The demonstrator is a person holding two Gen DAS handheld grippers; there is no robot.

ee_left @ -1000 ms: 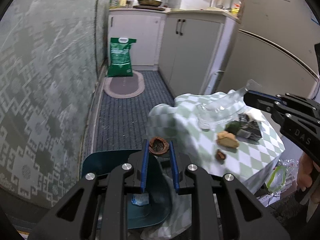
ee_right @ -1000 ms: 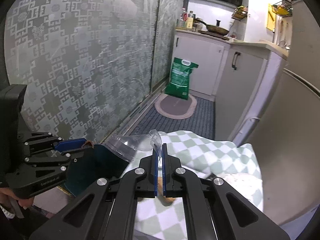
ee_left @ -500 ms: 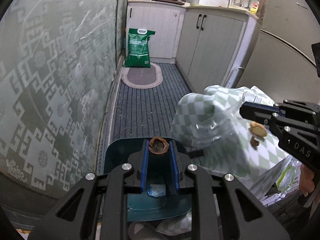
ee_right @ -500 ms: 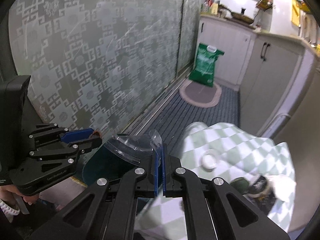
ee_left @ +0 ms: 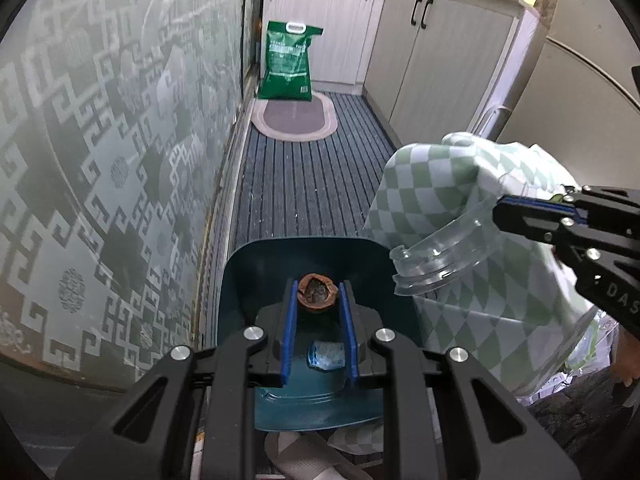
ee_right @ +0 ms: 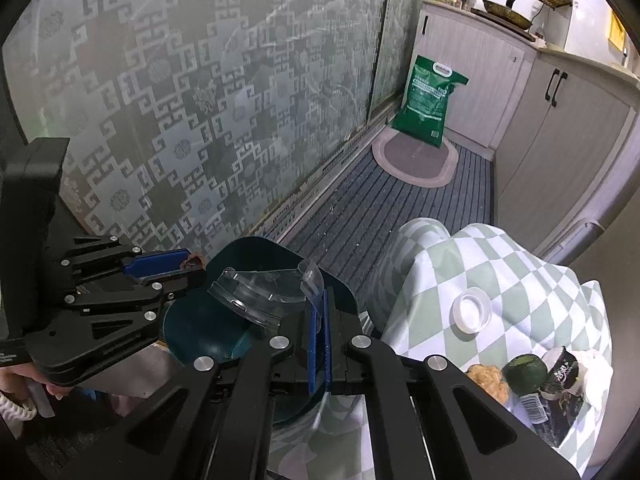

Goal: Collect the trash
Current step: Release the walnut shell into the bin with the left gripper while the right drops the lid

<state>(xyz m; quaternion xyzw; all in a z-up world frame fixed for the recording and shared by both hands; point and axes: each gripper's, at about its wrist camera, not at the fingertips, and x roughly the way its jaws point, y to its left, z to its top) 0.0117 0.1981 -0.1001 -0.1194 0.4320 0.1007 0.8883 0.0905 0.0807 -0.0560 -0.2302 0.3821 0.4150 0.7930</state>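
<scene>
Patterned frosted glass wall (ee_left: 100, 152) filling the 9 o'clock side of the left wrist view. Striped dark floor mat (ee_left: 308, 184) running toward 12 o'clock, green sack (ee_left: 288, 66) standing at its far end against white cabinets (ee_left: 436, 64). Green-and-white checked tablecloth (ee_right: 500, 280) at 3 o'clock in the right wrist view, carrying a small white lid (ee_right: 472, 312), a dark green round fruit (ee_right: 524, 374), a crumbly tan scrap (ee_right: 490, 382) and a black packet (ee_right: 556, 400) toward 4 o'clock. Dark teal bin (ee_left: 304, 264) open at centre, just beside the cloth's edge, a pale blue scrap (ee_left: 326, 354) lying inside. Right gripper (ee_right: 319, 320) clamped fully on the wall of a clear plastic cup (ee_left: 444, 256), cup tipped mouth-down over the bin at 3 o'clock. Left gripper (ee_left: 318, 300) narrowly parted, pinching a brown walnut shell (ee_left: 316, 292) above the bin's opening.
</scene>
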